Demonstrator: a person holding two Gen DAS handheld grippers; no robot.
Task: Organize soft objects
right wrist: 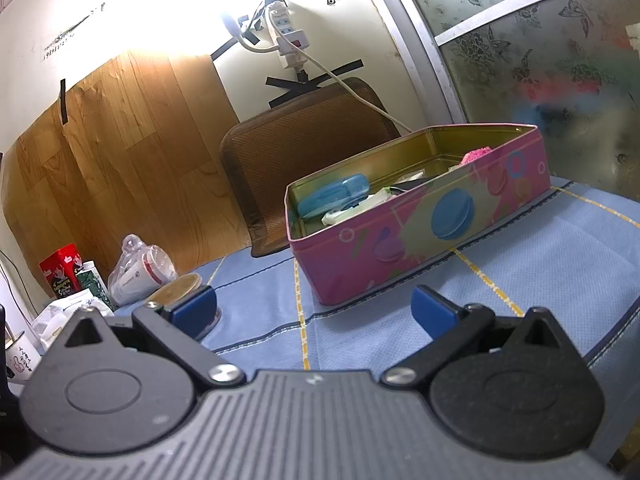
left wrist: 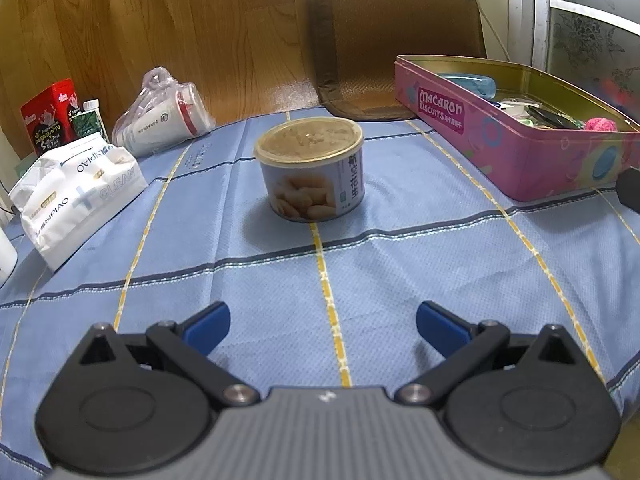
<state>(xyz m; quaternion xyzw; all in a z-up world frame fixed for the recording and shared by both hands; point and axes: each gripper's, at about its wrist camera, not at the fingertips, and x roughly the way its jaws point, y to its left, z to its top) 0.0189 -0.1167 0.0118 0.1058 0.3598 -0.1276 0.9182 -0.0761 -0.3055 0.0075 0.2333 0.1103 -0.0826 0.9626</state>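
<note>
Both grippers held low over the blue checked tablecloth (left wrist: 400,280), nothing between the fingers of either.

Left gripper (left wrist: 323,325): jaws spread wide, blue pads apart, empty. It hovers over bare cloth, aligned with a yellow stripe. Straight ahead, well apart from the fingertips, stands a round can (left wrist: 311,168), upright, tan lid on, label with pale pieces printed on it.

Right gripper (right wrist: 314,309): jaws likewise released, empty. Just ahead of it, near the fingertips, sits the pink biscuit tin (right wrist: 420,216), lid off, marked "Macaron Biscuits" in the left view.

Tin contents, as far as visible: a blue plastic case (right wrist: 334,195) at the near-left end, some white and pale green packets beside it, dark items mid-tin that cannot be identified, and a pink knitted soft object (right wrist: 476,155) at the far end, resting inside against the wall.

Left of the can: a white tissue pack (left wrist: 76,192) lying on the cloth; behind it a bagged white cup (left wrist: 168,116) on its side, a red carton (left wrist: 50,110) and a small green-labelled bottle (left wrist: 94,120) standing upright.

Behind the tin, a brown woven mat (right wrist: 304,152) leans against the wall. Wood-grain panel (right wrist: 120,152) to its left. A white power strip (right wrist: 286,36) hangs above, cable trailing down toward the tin.
</note>
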